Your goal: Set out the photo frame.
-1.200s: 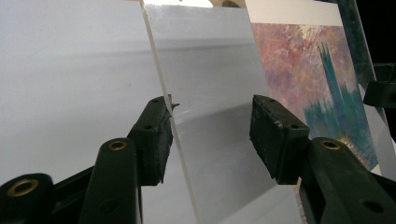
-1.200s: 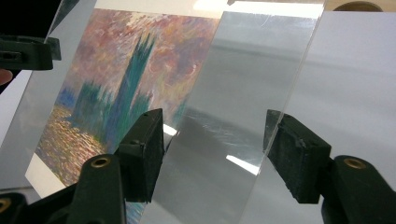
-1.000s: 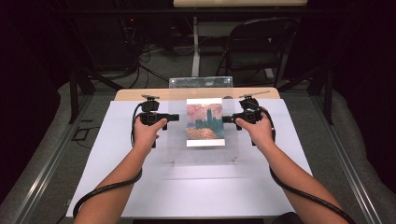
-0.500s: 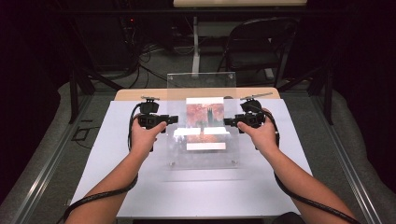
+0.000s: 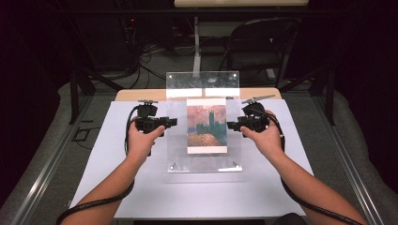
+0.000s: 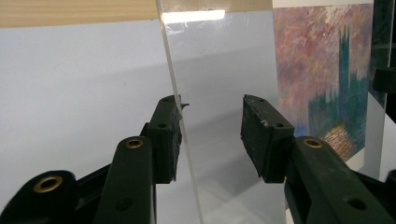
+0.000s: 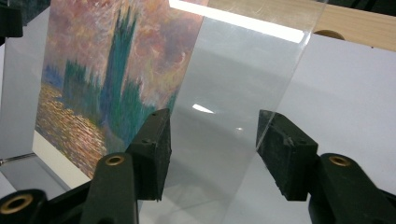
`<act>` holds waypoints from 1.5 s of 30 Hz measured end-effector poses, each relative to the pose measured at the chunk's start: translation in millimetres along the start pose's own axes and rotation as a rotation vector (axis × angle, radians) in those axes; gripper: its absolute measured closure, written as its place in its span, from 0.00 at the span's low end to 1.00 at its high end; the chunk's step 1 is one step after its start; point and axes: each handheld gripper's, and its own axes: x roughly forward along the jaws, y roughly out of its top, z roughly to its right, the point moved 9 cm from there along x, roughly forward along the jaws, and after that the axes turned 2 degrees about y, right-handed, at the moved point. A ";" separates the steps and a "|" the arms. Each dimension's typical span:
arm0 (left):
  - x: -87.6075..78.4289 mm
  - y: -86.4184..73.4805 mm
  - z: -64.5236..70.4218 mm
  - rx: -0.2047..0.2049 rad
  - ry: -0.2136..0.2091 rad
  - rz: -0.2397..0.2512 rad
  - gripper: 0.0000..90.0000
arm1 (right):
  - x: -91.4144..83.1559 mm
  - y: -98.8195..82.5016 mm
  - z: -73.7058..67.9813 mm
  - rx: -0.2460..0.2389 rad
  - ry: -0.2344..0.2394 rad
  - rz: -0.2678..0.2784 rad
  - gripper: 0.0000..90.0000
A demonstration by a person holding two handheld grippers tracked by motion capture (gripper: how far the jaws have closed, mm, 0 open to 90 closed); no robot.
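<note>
White table top (image 5: 141, 197) being lit from above; wooden edge (image 5: 141, 94) showing behind. Dark folding chair (image 5: 263, 47) and cables (image 5: 145, 56) being left on grey floor (image 5: 56, 154) beyond.

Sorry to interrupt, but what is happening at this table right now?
A person is tilting up a clear acrylic sheet with the left gripper and right gripper at its side edges. Both sets of jaws have just been closing, the sheet's edges between them, not yet clamped. A painting print lies beneath.

Left gripper (image 5: 172, 122) and right gripper (image 5: 232, 125) raised, facing inward, jaws closing
</note>
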 end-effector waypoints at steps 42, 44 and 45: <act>-55.1 -39.6 28.9 0.109 -0.087 0.083 0.75 | -56.6 -34.3 -33.6 -0.077 0.060 0.097 0.70; -57.6 -42.5 30.4 0.120 -0.092 0.086 0.75 | -57.1 -34.9 -34.4 -0.083 0.059 0.105 0.70; -58.1 -43.1 31.2 0.120 -0.095 0.091 0.75 | -58.5 -36.6 -36.2 -0.081 0.061 0.104 0.70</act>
